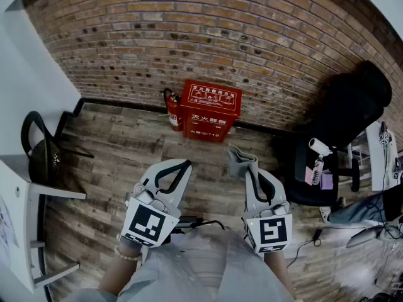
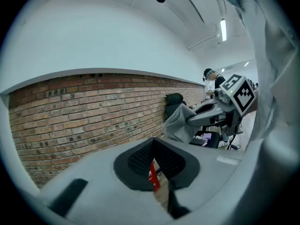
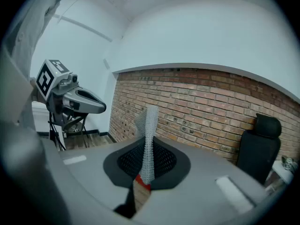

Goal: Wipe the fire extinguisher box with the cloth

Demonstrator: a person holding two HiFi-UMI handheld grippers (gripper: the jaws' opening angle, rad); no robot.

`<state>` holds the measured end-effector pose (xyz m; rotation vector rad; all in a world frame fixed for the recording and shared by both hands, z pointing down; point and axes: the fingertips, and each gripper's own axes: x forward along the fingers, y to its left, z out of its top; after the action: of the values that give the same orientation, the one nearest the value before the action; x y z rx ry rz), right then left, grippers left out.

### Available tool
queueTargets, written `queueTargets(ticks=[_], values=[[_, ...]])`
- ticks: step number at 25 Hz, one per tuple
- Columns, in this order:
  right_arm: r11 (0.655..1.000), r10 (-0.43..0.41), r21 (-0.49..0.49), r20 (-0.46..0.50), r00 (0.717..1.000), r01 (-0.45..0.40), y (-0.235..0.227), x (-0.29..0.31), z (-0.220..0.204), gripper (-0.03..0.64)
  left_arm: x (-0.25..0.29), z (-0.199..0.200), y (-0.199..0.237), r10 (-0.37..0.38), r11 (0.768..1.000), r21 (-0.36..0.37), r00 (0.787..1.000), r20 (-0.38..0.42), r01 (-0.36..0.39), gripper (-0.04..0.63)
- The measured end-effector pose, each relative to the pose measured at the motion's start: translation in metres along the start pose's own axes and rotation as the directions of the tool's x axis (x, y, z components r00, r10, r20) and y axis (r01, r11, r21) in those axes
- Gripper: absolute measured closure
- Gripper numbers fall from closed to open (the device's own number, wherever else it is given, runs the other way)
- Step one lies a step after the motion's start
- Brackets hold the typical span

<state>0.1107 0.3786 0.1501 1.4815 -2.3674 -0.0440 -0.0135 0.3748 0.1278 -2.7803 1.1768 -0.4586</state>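
Observation:
The red fire extinguisher box stands on the wooden floor against the brick wall, with a red extinguisher at its left. Both grippers hang above the floor, short of the box. My right gripper is shut on a grey cloth, which sticks up from its jaws in the right gripper view. My left gripper is shut with nothing in it. A sliver of the red box shows through its jaws in the left gripper view, where the cloth hangs from the right gripper.
A black office chair stands right of the box, with a bottle on its seat. At the left are a black stool and a white table. Cables lie on the floor at the right.

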Motion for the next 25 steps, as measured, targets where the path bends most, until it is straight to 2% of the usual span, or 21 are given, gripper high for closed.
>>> queueTargets(ticks=[4, 21, 25], values=[[1.000, 0.002, -0.001, -0.005, 1.000, -0.002, -0.0010, 0.0013, -0.0023, 0.598, -0.0009, -0.0106, 0.0000, -0.002, 1.000, -0.001, 1.000, -0.007, 0.002, 0.598], [1.000, -0.004, 0.020, -0.001, 1.000, 0.005, 0.0011, 0.0012, -0.0028, 0.598, -0.0037, -0.0118, 0.0008, -0.007, 1.000, 0.012, 1.000, -0.010, 0.007, 0.598], [0.999, -0.020, 0.027, 0.001, 1.000, 0.020, 0.0020, 0.0010, -0.0015, 0.598, -0.0075, -0.0098, 0.0045, -0.004, 1.000, 0.012, 1.000, 0.011, 0.004, 0.598]])
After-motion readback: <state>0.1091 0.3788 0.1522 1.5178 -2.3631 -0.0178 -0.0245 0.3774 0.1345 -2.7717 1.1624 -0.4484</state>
